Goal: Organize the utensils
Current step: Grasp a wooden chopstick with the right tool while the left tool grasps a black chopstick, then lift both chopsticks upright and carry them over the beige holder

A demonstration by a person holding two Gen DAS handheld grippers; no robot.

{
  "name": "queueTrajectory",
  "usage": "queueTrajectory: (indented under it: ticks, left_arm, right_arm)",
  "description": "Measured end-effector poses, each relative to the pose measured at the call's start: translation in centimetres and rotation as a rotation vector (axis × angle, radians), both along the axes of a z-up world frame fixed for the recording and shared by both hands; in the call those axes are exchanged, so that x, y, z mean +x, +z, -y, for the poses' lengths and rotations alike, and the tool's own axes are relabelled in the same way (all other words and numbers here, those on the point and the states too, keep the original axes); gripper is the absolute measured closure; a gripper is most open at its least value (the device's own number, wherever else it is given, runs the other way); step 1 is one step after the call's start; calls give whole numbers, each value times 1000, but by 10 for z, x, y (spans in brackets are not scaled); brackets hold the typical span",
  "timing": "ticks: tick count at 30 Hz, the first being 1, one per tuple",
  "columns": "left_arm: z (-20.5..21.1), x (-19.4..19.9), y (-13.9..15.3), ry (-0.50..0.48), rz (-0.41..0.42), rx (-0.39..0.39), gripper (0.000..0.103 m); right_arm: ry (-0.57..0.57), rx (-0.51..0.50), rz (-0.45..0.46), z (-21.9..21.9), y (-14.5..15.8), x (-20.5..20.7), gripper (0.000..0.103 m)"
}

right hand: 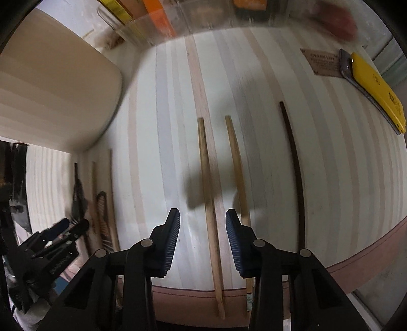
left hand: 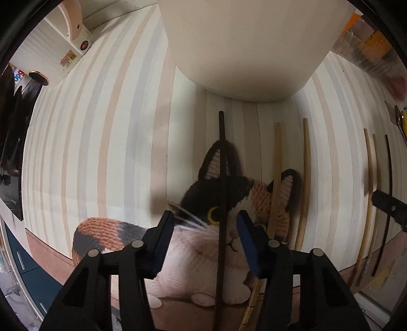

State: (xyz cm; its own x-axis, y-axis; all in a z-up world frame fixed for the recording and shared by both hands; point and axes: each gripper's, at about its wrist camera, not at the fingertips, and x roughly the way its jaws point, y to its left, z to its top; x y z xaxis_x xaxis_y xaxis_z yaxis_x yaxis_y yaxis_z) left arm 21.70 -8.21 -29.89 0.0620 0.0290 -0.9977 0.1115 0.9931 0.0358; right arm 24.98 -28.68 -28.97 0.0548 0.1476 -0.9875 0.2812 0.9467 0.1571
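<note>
A crocheted calico cat [left hand: 203, 234] lies on a striped mat [left hand: 101, 142], its black, orange and white head raised and its tail [left hand: 101, 231] curled to one side. Beyond it stands a cream container [left hand: 241, 48] with rounded corners, resting on the same mat; it also shows at the upper left of the right view. A white appliance [left hand: 63, 43] with a red button sits near the mat's far corner. In the right view a yellow knife [right hand: 374, 89] lies at an angle near the mat's edge, beside a small brown card [right hand: 321, 62] with print too blurred to read. A clear plastic box [right hand: 162, 20] holds orange and yellow packets behind the mat.
</note>
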Motion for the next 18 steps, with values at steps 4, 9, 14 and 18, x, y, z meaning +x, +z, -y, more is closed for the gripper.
queueTrajectory:
  ticks: [4,9,14,18]
  left_arm:
    - [1,0,1,-5,3,-13,63]
    - [6,0,3,-19,11,-28,76]
    - [17,1,1,-22,19,-25,97]
    - [11,1,1,0,14,-20,98]
  right_arm:
    - [31,-27,-24,-7,-8,-1,63]
    - [97,-119,-33,-24,-16,-3,64]
    - [127,-188,-33,-40,-20,-9,88]
    - [115,-174,-32,-47,-24,-11,95]
